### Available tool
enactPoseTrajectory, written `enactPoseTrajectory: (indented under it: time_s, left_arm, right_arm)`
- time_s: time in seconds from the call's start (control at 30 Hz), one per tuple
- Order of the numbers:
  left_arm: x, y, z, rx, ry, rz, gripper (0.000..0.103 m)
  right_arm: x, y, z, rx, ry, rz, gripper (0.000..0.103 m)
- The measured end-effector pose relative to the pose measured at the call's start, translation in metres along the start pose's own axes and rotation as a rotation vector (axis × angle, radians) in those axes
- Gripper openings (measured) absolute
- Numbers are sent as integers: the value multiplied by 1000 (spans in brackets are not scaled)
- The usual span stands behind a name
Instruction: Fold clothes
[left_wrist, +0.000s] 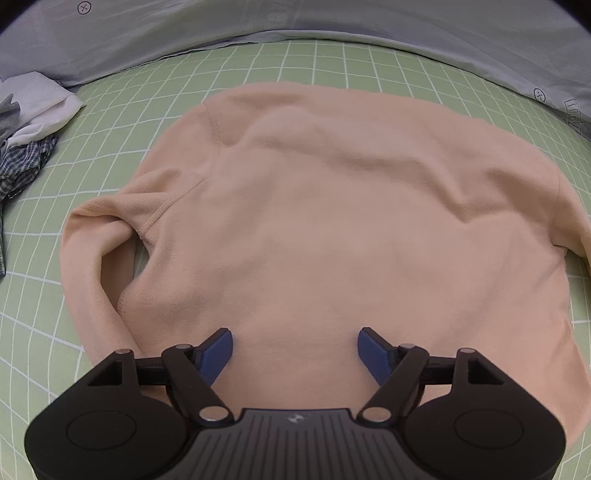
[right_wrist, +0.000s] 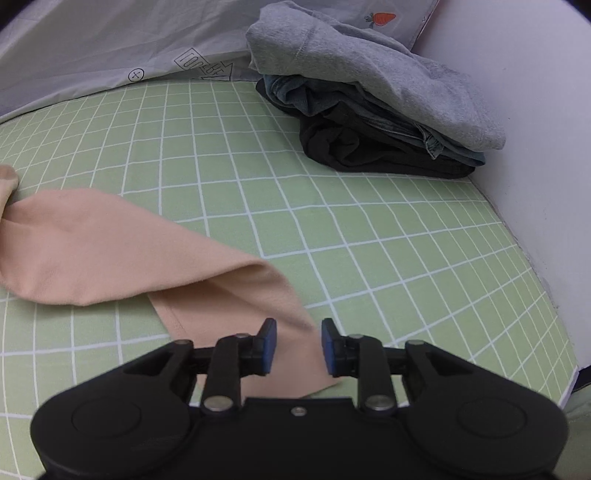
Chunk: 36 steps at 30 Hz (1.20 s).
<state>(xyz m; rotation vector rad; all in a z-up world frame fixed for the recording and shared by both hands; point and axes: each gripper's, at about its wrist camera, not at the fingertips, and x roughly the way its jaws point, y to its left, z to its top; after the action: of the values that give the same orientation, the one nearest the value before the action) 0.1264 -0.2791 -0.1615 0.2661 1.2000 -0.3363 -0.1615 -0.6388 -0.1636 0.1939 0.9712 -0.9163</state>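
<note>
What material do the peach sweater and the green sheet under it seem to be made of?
The peach sweater looks like soft fleece or brushed knit: matte, slightly fuzzy, with stitched seams at the shoulder. The green sheet looks like thin woven cotton or a blend: smooth, flat, matte, with printed white grid lines. The exact fibre cannot be told.

Both grippers black, blue ribbed fingers, silver, seemingly metal, pivot pins

The left wrist camera looks steeply down, close over the peach sweater on the green checked bed sheet. The right wrist camera faces lower across the same sheet, sharing only the sweater's sleeve.
</note>
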Motion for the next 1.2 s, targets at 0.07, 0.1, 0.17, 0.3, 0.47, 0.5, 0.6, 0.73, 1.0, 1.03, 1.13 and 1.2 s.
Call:
enactPoseTrajectory:
  time_s: [0.07,0.1,0.17,0.3,0.47,0.5,0.6,0.73,1.0,1.03,1.13,1.2]
  left_arm:
    - [2,4,-1,-11,7,-5,89]
    - [3,5,-1,-5,8,-7,90]
    - [3,4,-2,6,8,-7,92]
    - [4,4,-1,14,12,-11,94]
    - [6,3,-2,18,10,-12,98]
    - [6,2,-2,18,10,-12,98]
    - [8,2,-2,19,12,-12,101]
    - [10,0,-2,17,12,-12,103]
    - [12,0,-2,17,10,-14,103]
    - [12,0,-2,17,10,-13,103]
    - [13,-1,-3,18,5,-14,103]
    - [14,0,-4,20,-2,-15,103]
  right_arm:
    - [-10,21,-1,-55,-55,5,45]
    - [-15,33,-2,-85,-76,19,46]
    - [-21,56,-3,-136,-99,97,46]
    - [-30,101,-6,-264,-143,251,46]
    - [-32,141,-7,-434,-197,288,46]
    - [-31,143,-5,-451,-202,286,42]
    - [-26,142,10,-450,-193,294,2]
    - [-20,122,50,-296,-206,323,2]
    - [30,135,135,-238,-247,263,13]
    - [42,142,140,-246,-222,248,17]
    - [62,157,145,-272,-182,184,29]
    - [60,150,141,-219,-187,170,42]
